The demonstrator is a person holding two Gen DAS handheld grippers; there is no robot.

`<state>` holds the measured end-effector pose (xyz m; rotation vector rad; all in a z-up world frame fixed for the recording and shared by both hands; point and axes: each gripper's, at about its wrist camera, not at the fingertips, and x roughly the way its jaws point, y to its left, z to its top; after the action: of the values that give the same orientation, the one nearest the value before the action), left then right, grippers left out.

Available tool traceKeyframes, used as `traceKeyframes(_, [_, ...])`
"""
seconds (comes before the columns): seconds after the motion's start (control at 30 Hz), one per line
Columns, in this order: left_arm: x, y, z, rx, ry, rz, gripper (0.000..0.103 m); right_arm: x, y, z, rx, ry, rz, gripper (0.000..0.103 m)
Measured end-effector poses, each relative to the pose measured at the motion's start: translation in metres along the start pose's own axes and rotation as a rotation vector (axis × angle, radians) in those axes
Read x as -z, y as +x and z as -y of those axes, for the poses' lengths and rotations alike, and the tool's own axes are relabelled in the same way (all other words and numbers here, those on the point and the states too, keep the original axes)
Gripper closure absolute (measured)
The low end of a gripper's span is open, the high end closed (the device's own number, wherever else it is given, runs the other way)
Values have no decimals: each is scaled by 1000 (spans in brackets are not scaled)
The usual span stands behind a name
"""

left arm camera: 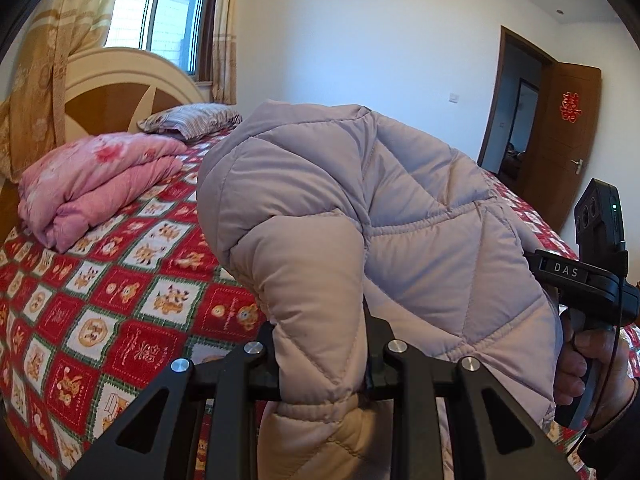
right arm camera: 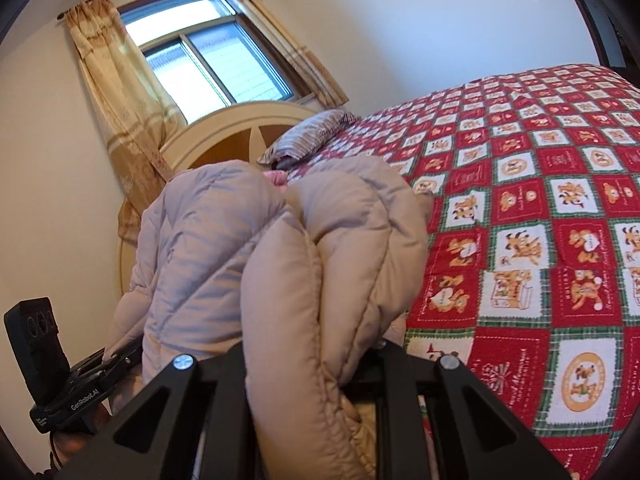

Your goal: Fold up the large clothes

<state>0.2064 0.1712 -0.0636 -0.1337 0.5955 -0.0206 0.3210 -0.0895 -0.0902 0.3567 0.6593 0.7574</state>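
A large quilted puffer coat [left arm camera: 360, 208], pale lilac-grey outside and beige inside, hangs bunched between both grippers above the bed. My left gripper [left arm camera: 320, 364] is shut on a thick fold of it, fingertips hidden by the fabric. In the right wrist view the coat [right arm camera: 320, 248] fills the centre and my right gripper [right arm camera: 312, 364] is shut on another bunched fold. The right gripper's body [left arm camera: 580, 280] shows at the right edge of the left wrist view; the left gripper's body [right arm camera: 52, 368] shows at lower left of the right wrist view.
The bed [left arm camera: 100, 300] has a red, white and green checked cover. A folded pink quilt [left arm camera: 96, 184] and a striped pillow [left arm camera: 188, 120] lie near the headboard [left arm camera: 120, 84]. A window with curtains [right arm camera: 192, 60] is behind. An open brown door [left arm camera: 560, 136] is at the right.
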Motion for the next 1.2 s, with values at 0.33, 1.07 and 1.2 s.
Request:
traceKeyframes(0.33, [17, 26, -24, -42, -21, -52, 69, 16, 39, 3, 57, 3, -93, 84])
traceKeyframes(1.07, [44, 59, -69, -156, -99, -76, 9, 38, 88, -4, 286, -82, -180, 66])
traceKeyframes(1.2, [46, 64, -74, -150, -125, -82, 4, 41, 91, -4, 309, -89, -185, 61])
